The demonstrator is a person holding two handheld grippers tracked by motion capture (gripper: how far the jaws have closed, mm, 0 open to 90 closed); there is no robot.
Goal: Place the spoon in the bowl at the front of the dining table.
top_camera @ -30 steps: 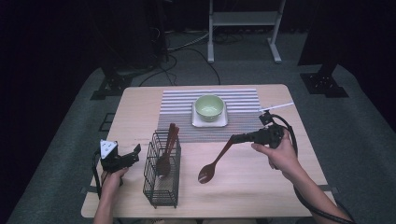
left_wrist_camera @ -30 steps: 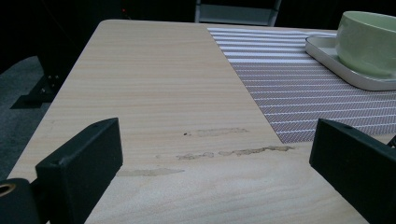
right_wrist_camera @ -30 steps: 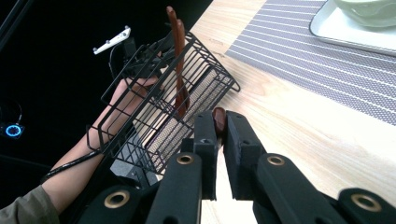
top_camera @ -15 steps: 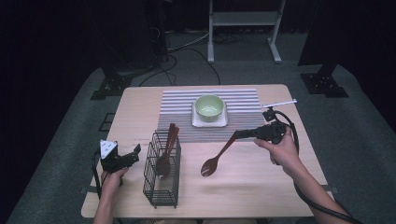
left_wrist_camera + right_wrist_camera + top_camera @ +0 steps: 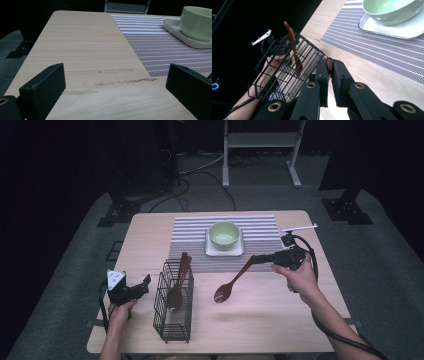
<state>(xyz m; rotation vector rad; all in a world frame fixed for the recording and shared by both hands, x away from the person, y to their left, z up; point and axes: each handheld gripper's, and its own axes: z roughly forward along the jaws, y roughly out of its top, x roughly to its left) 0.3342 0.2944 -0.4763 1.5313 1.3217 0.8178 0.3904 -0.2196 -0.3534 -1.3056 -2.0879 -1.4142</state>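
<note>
A wooden spoon (image 5: 233,281) is held above the surface (image 5: 280,320) by the right gripper (image 5: 260,258), between a wire basket (image 5: 172,307) and a green bowl (image 5: 224,234).

The spoon is gripped at the very tip of its handle by the right jaws, which are closed tight on it; its bowl end hangs lower, toward the basket, apart from the surface. It is judged light, stiff and smooth, so a hold at the tip may let it swing or slip; a grip nearer the middle of the handle would be steadier. The left gripper (image 5: 135,289) is rested beside the basket, jaws wide apart and empty. Other wooden utensils (image 5: 179,280) stand in the basket. The bowl sits on a white tray (image 5: 223,251) on a striped mat (image 5: 190,227).
</note>
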